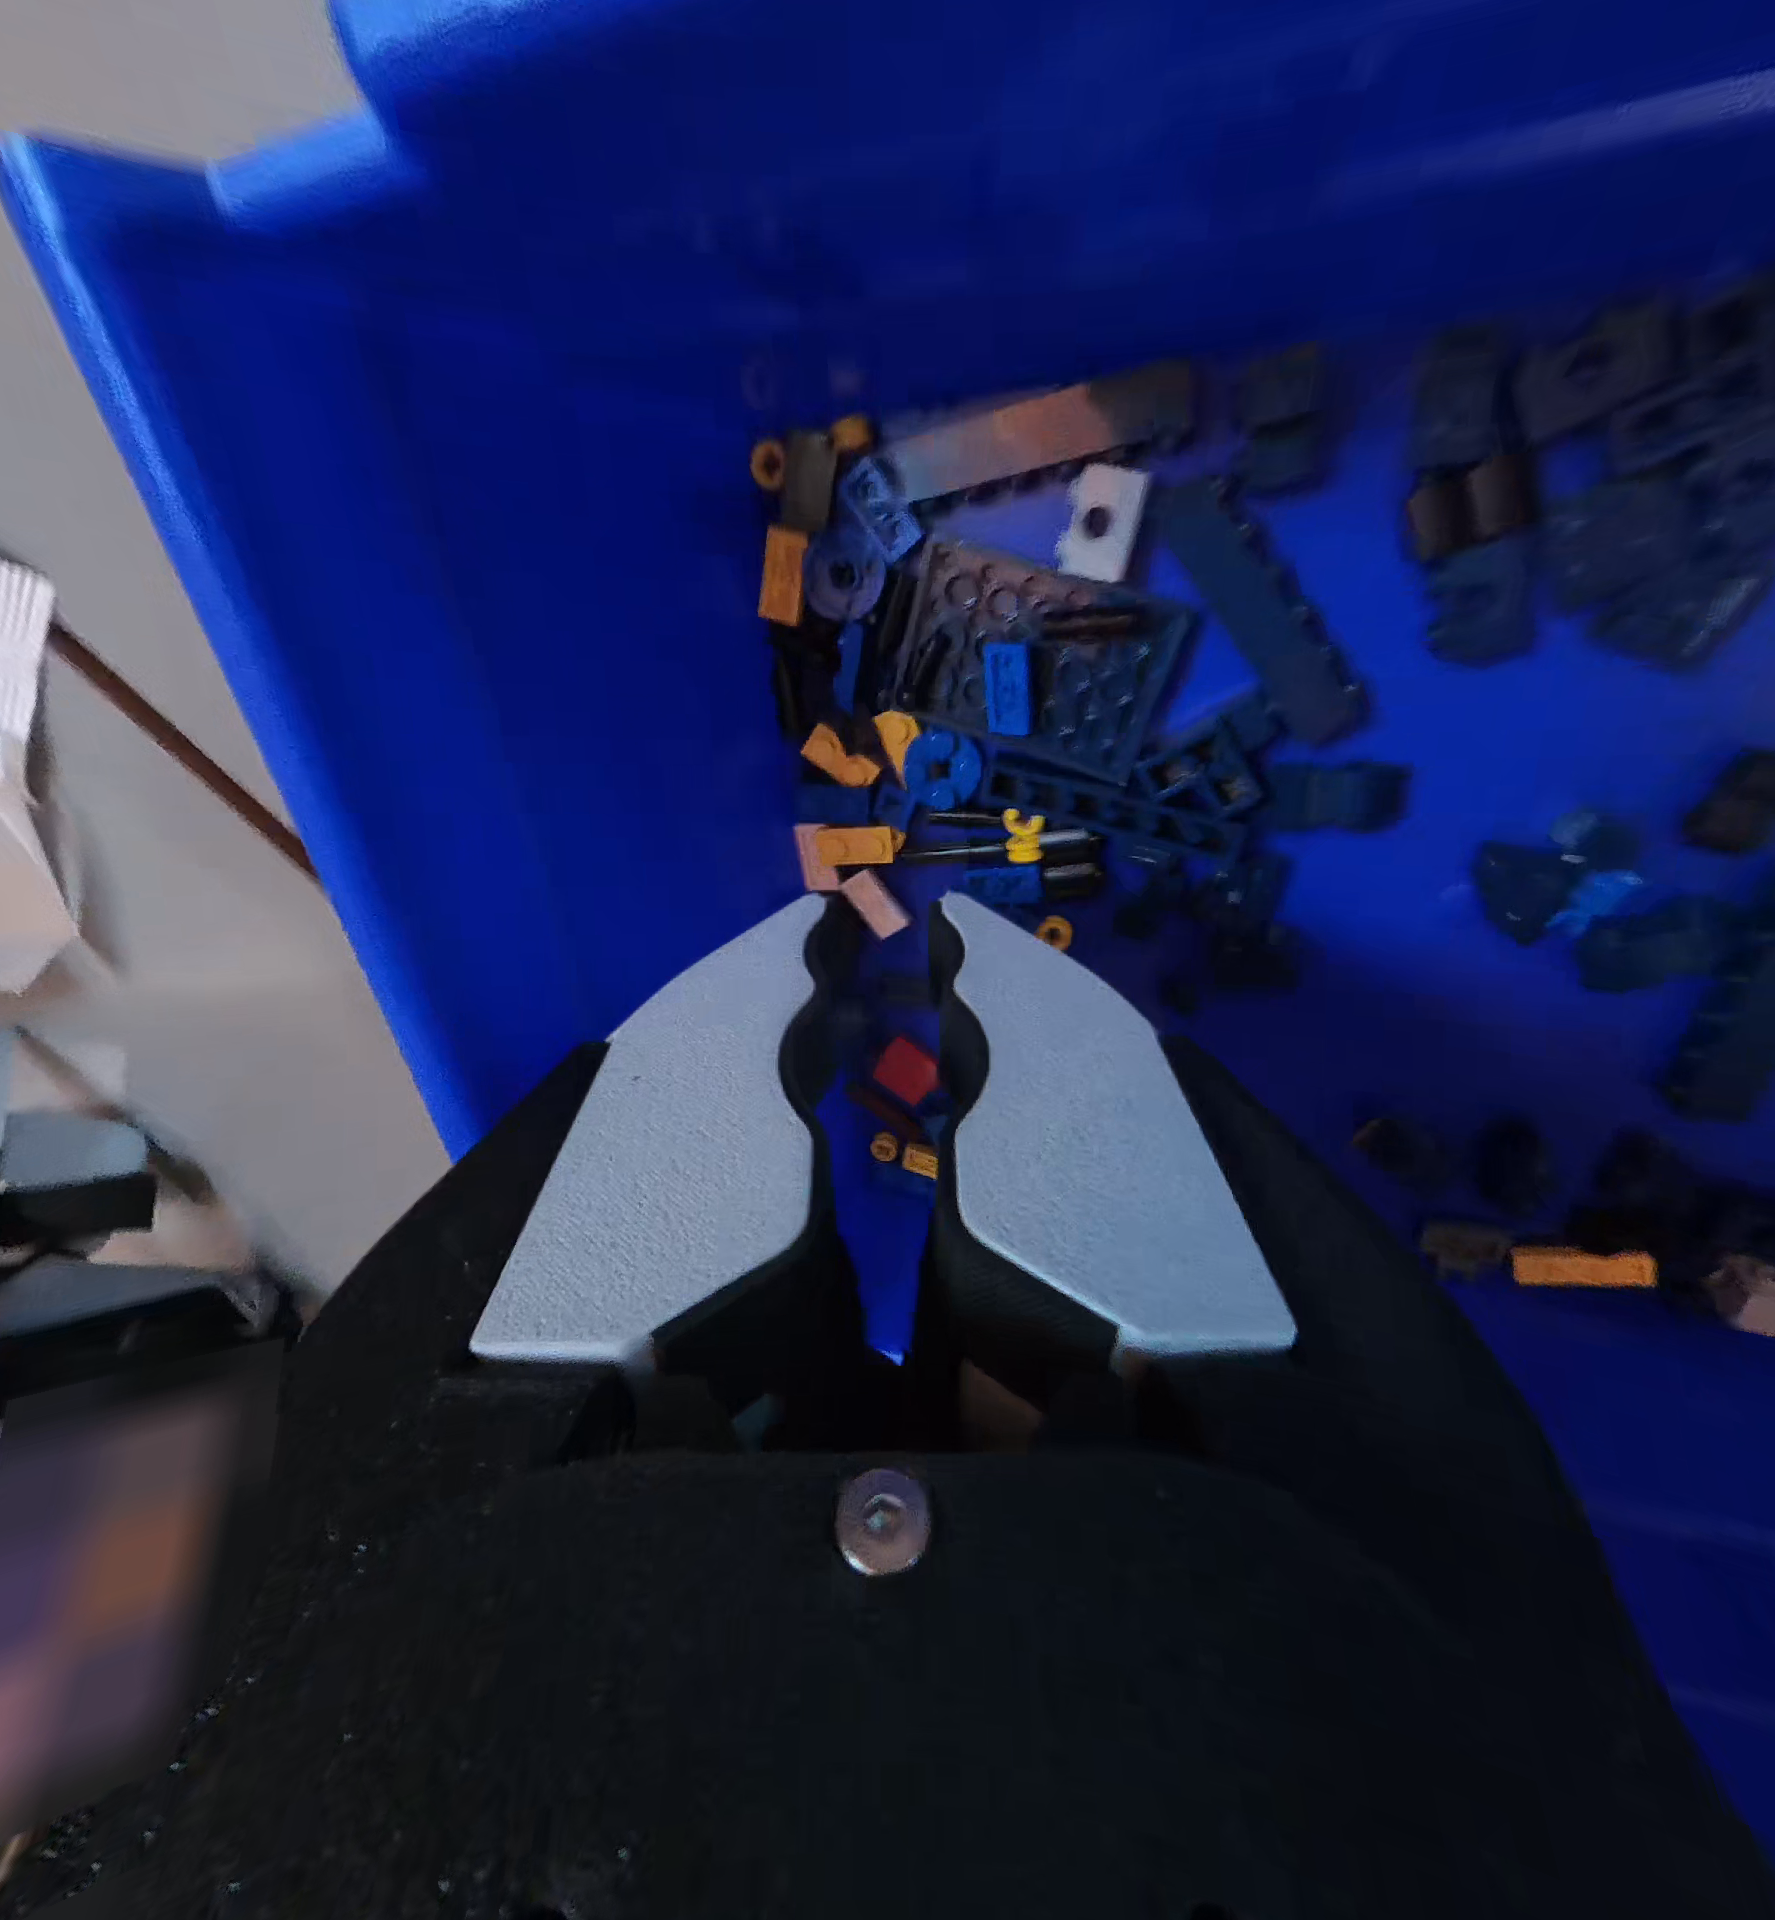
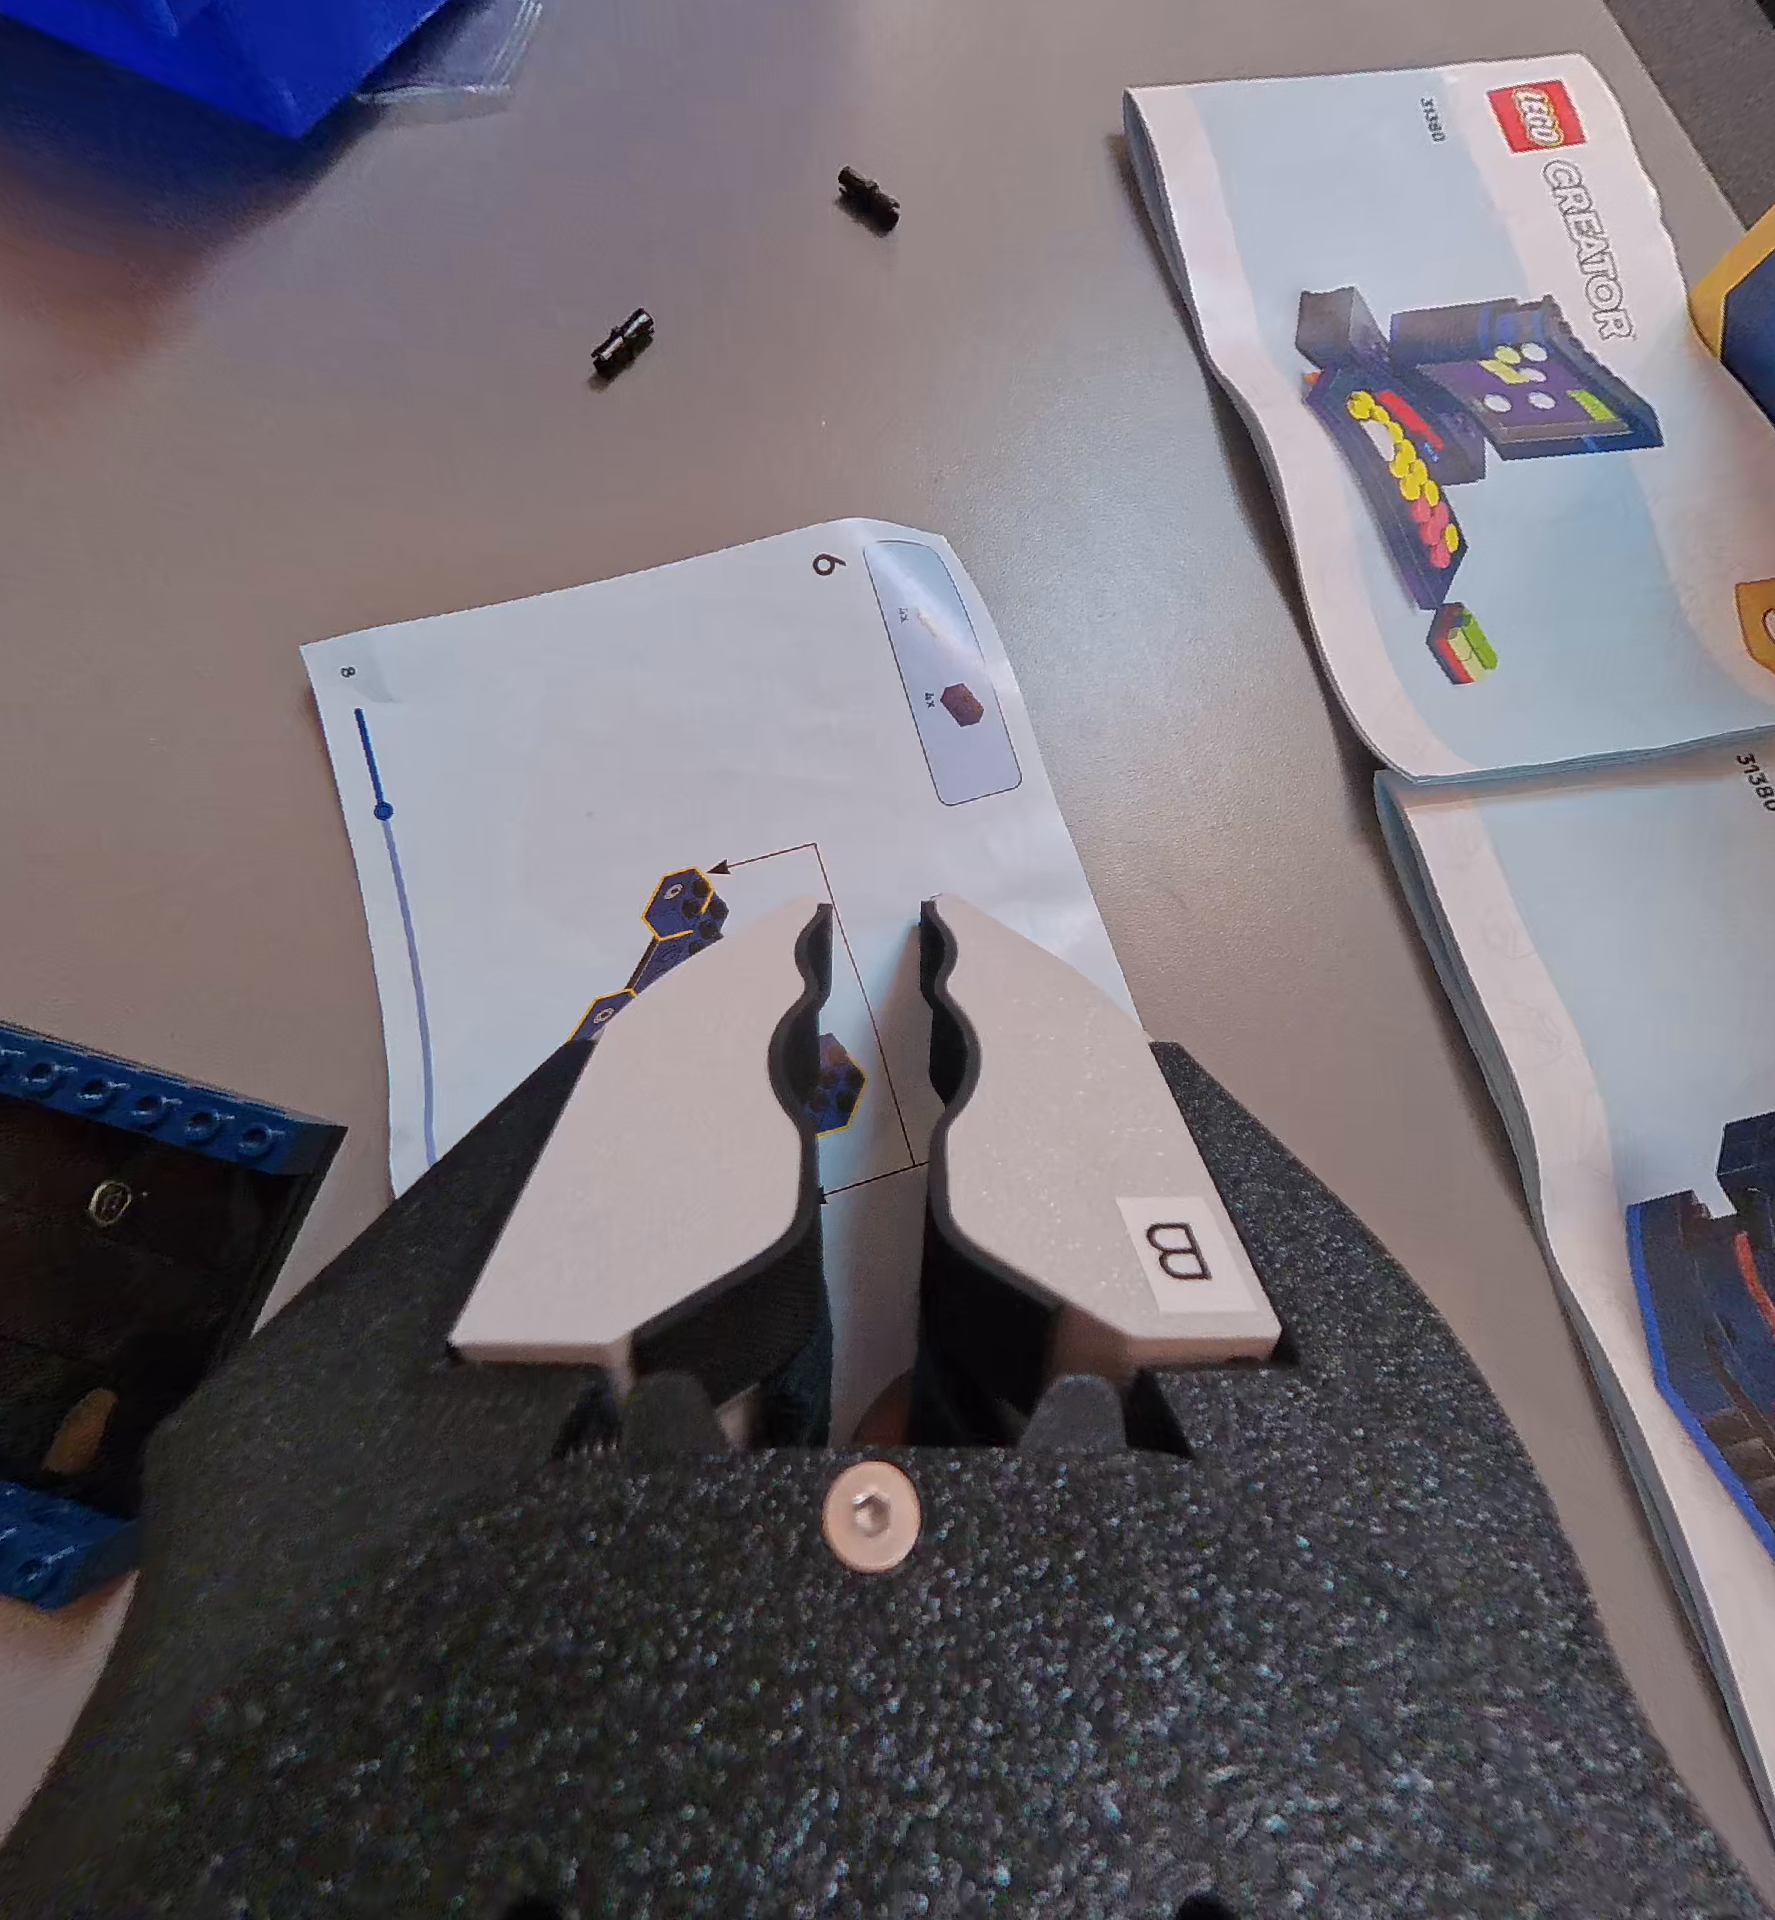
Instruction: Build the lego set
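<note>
Left gripper (image 1: 883, 914): it hangs inside a blue bin (image 1: 571, 520), fingers pointing at a heap of small building bricks. The jaws stand narrowly apart and nothing is pinched; the blue floor and loose pieces show through the gap.
Nearest to its tips: a pink tile (image 1: 878, 902) lies at the left fingertip, toward 11 o'clock of the gap; whether it touches the pad cannot be told through the blur. An orange ring (image 1: 1054, 930) sits just off the right fingertip at 2 o'clock.
Below the fingers: a red tile (image 1: 904, 1070) shows between the two pads, lying on the bin floor.
Brick heap (image 1: 1008, 675): at 12 o'clock of the tips, a mix of dark grey plates, blue plates, orange pieces and a yellow clip (image 1: 1023, 836).
Bin's right side: more dark bricks, blurred, at 2 to 3 o'clock.

Right gripper (image 2: 875, 909): it hovers over a loose instruction page (image 2: 634, 748) on a grey table (image 2: 239, 468), jaws narrowly apart and bare, the paper showing between the pads.
Black pins: one pin (image 2: 621, 343) at 11 o'clock, another (image 2: 868, 197) at 12 o'clock, both well apart from the tips.
Booklets: one booklet (image 2: 1434, 416) at 2 o'clock, a second (image 2: 1641, 1143) at 4 o'clock.
Blue brick frame (image 2: 104, 1081): at 9 o'clock, on the table.
</note>
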`<state>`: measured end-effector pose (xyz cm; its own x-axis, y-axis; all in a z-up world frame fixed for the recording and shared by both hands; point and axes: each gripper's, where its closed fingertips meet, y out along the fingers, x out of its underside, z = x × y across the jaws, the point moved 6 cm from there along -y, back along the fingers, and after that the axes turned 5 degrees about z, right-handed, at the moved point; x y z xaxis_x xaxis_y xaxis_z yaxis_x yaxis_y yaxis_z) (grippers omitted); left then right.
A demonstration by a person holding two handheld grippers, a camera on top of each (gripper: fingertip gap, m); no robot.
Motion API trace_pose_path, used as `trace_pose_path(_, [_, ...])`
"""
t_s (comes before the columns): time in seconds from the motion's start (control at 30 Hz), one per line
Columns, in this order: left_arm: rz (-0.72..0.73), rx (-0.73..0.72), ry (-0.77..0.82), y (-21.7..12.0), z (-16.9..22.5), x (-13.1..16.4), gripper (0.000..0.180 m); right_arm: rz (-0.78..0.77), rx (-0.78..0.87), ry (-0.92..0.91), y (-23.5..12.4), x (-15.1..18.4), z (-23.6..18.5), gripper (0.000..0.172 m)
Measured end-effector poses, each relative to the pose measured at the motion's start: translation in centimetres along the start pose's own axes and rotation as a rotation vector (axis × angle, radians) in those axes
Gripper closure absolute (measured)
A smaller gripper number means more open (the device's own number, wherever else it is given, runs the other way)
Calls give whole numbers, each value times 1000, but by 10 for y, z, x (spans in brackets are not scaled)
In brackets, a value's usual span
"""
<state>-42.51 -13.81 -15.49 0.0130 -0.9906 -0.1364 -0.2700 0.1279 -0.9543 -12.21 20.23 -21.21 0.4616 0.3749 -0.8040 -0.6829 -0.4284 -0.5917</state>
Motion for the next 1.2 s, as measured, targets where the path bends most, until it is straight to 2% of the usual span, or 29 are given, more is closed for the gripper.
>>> trace_pose_path(0.07, [-55, -53, 9, 8, -3, 3, 166, 0, 0, 1, 0, 0, 0, 156])
trace_pose_path(0.3, [-68, -8, 72, 26, 10, -1, 166, 0, 0, 1, 0, 0, 0, 156])
trace_pose_path(0.63, [-37, 20, 79, 25, 13, -1, 167, 0, 0, 0, 0, 0, 0, 156])
trace_pose_path(0.77, [-28, 93, 64, 27, 22, 1, 160, 0, 0, -1, 0, 0, 0, 156])
trace_pose_path(1.2, [-11, 53, 69, 26, 20, 4, 159, 1, -7, -5, 0, 0, -1, 156])
